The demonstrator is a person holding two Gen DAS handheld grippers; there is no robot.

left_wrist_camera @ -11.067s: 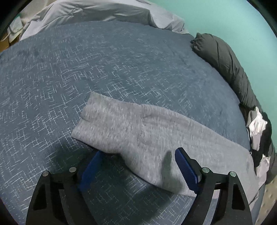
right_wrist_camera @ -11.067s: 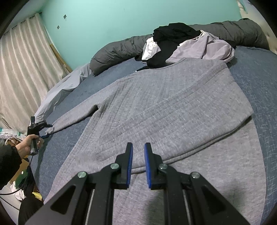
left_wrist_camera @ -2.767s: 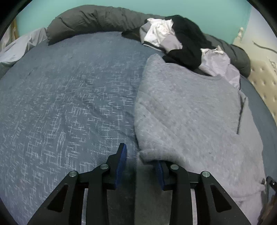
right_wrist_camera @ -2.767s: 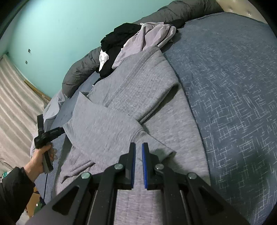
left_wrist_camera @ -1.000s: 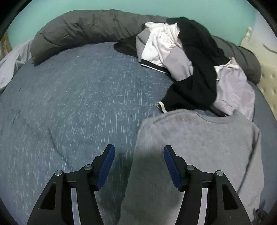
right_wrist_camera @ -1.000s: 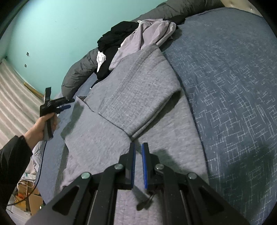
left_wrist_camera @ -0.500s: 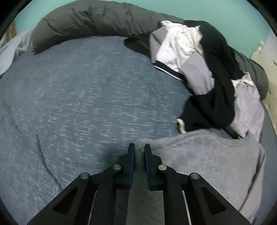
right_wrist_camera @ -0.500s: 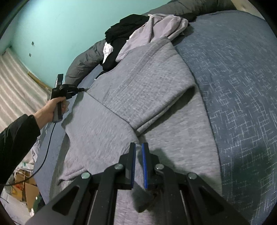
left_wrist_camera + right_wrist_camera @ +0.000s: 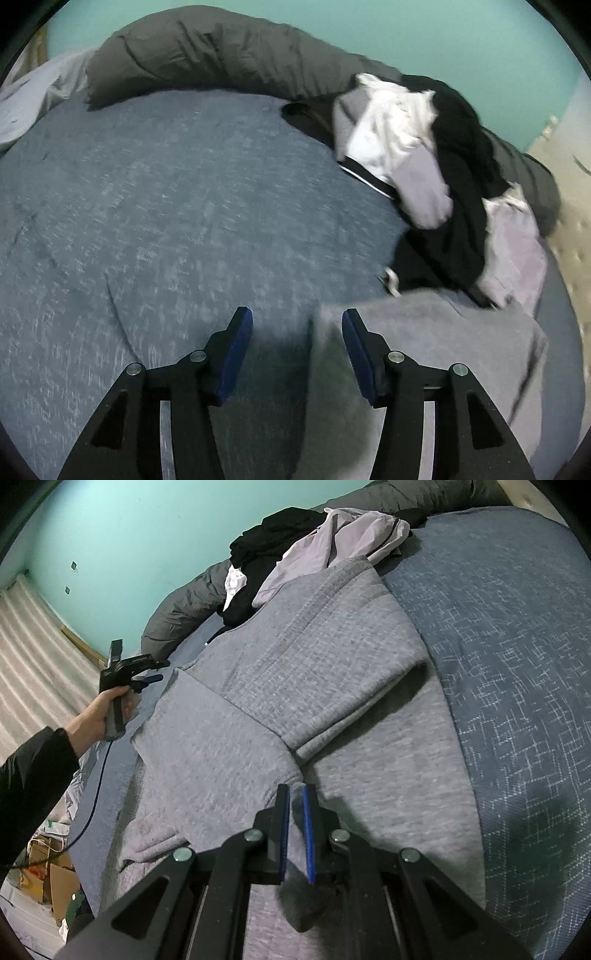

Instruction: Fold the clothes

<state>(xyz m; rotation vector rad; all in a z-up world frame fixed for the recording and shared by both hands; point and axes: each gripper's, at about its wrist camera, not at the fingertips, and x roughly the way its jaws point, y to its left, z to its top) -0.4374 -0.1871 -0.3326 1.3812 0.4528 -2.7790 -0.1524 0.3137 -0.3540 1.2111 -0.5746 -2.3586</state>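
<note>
Grey sweater (image 9: 332,672): soft, limp, likely droopy; best pinched at folded edges. Left gripper (image 9: 297,332) opening, empty, shoulder corner at two o'clock; right gripper (image 9: 294,808) pressed together, seemingly on nothing.

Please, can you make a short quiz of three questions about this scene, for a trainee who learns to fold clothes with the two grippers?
1. True or false: both sleeves of the grey sweater are folded across its body.
2. Multiple choice: what lies at the far end of the bed, just past the sweater's collar? A) a pile of clothes B) a stack of books C) a laptop
3. Short answer: which gripper has fabric between its fingers?

Key
1. True; the two sleeves meet near the right gripper.
2. A, the pile of clothes, black, white and pale purple.
3. The right gripper, shut on sweater fabric. The left gripper is opening; the sweater's corner lies by its right finger, unpinched.
</note>
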